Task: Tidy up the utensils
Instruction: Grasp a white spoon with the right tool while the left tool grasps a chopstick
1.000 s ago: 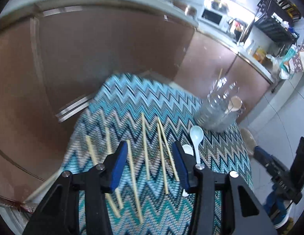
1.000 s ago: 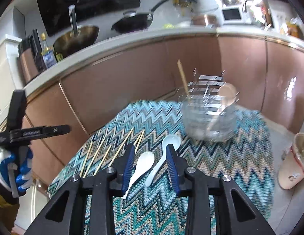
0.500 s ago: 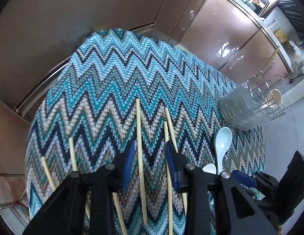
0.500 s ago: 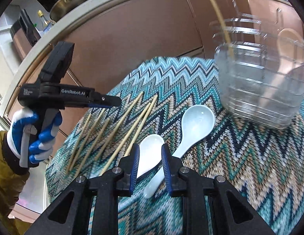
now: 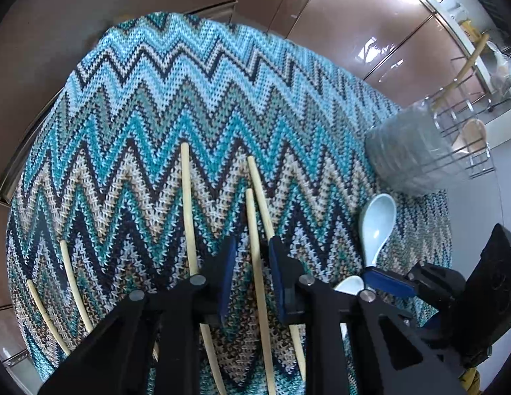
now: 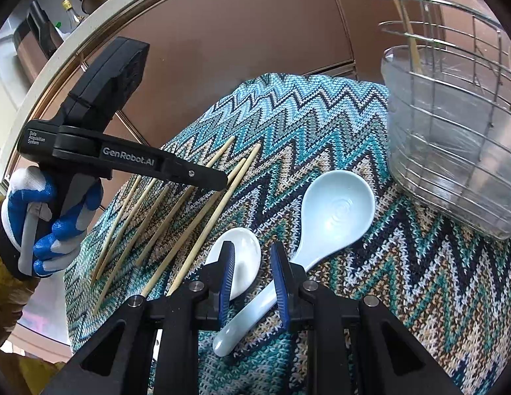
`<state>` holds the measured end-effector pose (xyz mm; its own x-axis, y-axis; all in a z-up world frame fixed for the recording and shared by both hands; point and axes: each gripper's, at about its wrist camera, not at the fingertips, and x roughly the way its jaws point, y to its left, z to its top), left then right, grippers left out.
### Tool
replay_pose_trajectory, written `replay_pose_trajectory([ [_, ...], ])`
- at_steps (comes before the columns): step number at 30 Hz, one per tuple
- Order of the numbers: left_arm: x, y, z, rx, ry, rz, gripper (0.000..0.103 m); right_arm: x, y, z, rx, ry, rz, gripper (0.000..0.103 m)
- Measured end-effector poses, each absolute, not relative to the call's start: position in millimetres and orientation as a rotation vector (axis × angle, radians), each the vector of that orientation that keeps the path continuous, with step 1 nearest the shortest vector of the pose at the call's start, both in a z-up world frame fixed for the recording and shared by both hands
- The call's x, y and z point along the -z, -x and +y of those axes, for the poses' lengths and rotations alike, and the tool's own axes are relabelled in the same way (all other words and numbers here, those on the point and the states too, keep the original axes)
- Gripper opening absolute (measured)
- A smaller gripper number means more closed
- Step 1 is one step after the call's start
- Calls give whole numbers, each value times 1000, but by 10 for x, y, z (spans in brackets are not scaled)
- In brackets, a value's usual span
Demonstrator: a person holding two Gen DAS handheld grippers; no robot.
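Your left gripper point(image 5: 252, 276) sits low over the zigzag cloth point(image 5: 196, 98) on the worktop, jaws at a narrow gap with two chopsticks point(image 5: 255, 230) running between the blue pads; the pads do not look pressed on them, so nothing is held. A third chopstick point(image 5: 189, 210) lies just beside the left pad at 9 o'clock, and two more chopsticks point(image 5: 74, 283) lie further out at 8 o'clock. The light blue spoon point(image 5: 377, 223) lies at 2 o'clock, the clear utensil holder point(image 5: 416, 151) with its wire rack beyond it at 1 o'clock, a chopstick standing in it.

Your right gripper point(image 6: 252, 283) is also at a narrow gap, empty. The white spoon point(image 6: 242, 256) lies with its bowl by the left pad, and the light blue spoon point(image 6: 334, 217) has its handle passing under the right pad, bowl pointing to 1 o'clock. The loose chopsticks point(image 6: 176, 210) fan out at 10 o'clock, with the left gripper point(image 6: 202, 177) over them, held by your blue-gloved left hand point(image 6: 48, 217). The holder point(image 6: 453, 151) stands at 2 o'clock, near the light blue spoon's bowl.
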<state>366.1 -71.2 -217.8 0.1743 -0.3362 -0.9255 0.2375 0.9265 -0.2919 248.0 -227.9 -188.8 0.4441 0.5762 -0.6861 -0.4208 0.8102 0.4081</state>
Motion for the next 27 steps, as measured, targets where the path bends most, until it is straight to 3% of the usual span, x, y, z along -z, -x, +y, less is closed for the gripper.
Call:
replay_pose_trajectory([
  [7, 2304, -3770, -770, 395, 83, 1357, 19, 1925, -2590, -2213, -659, -148, 944, 21],
  [13, 2314, -3830, -823, 378, 62, 1373, 19, 1988, -2698, -2165, -701, -138, 977, 10],
  [18, 2342, -3832, -847, 365, 95, 1344, 6, 1976, -2694, -2138, -705, -128, 966, 7],
  [27, 1995, -3505, -769, 389, 183, 1160, 5, 1525, -2319, -2182, -646, -75, 854, 5],
])
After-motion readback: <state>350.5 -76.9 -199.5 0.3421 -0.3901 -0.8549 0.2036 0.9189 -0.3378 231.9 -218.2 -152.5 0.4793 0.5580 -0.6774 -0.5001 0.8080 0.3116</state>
